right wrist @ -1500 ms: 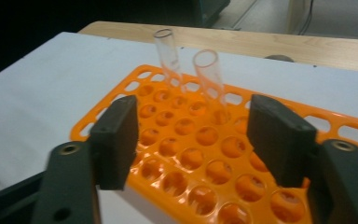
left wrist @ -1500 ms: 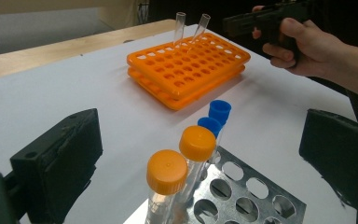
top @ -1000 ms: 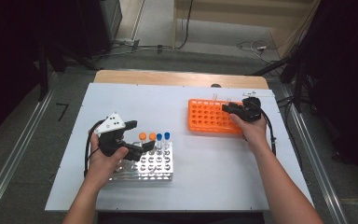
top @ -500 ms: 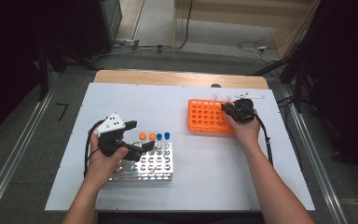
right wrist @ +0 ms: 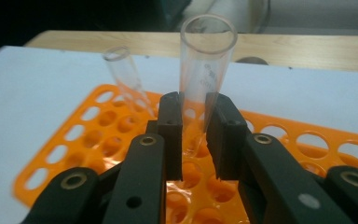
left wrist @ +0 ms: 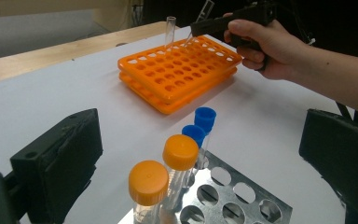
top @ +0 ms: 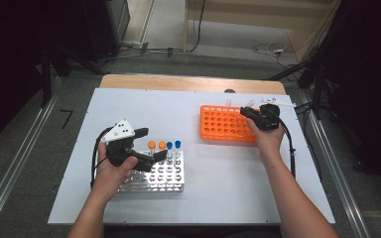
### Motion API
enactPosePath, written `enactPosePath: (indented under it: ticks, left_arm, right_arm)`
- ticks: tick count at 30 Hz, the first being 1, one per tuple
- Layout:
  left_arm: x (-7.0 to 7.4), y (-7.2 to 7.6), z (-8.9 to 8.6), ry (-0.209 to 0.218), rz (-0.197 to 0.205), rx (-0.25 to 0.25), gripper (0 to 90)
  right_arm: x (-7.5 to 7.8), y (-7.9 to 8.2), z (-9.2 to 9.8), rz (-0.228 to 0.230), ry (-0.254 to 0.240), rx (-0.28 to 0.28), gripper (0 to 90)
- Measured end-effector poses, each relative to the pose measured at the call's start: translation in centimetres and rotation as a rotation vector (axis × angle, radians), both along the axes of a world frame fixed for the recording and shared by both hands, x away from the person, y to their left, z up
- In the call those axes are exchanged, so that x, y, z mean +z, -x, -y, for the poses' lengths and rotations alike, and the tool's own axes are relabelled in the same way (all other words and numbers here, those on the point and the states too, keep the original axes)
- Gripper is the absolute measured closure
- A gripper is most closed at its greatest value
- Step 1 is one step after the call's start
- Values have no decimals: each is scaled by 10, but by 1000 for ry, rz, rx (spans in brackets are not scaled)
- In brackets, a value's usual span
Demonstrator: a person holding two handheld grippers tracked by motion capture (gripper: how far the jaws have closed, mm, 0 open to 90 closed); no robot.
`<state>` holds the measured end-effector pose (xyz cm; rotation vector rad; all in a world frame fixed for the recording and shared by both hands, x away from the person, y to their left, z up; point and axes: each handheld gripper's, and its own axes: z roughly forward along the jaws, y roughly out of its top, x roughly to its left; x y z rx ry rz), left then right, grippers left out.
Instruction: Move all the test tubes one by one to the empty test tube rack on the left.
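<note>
My right gripper is shut on a clear, empty glass tube, which it holds upright over the far right part of the orange rack. A second empty tube leans in a hole just to the left. In the high view this gripper is at the orange rack's right end. My left gripper is open, its jaws wide on either side of the capped tubes in the metal rack. Two tubes have orange caps and two have blue caps.
The white table has bare room between the two racks and along its far side. A wooden edge runs behind it. Cables trail from both grippers. The floor beyond is dark, with metal rails at each side.
The right hand has shifted slightly at the orange rack's right end. The left hand and its gripper have stayed where they were.
</note>
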<state>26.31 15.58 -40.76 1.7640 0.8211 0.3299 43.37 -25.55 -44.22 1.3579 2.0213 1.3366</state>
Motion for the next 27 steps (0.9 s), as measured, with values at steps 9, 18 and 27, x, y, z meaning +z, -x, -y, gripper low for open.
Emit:
enactPosePath:
  ticks: [9, 18, 27]
  left_arm:
    - [6, 3, 5, 22, 14, -18, 0]
    - [9, 5, 12, 31, 25, -42, 0]
    - [10, 6, 21, 26, 26, -55, 0]
  right_arm:
    - [19, 33, 1, 35, -34, 113, 743]
    - [18, 69, 1, 62, -17, 207, 743]
    - [15, 105, -1, 56, 13, 288, 743]
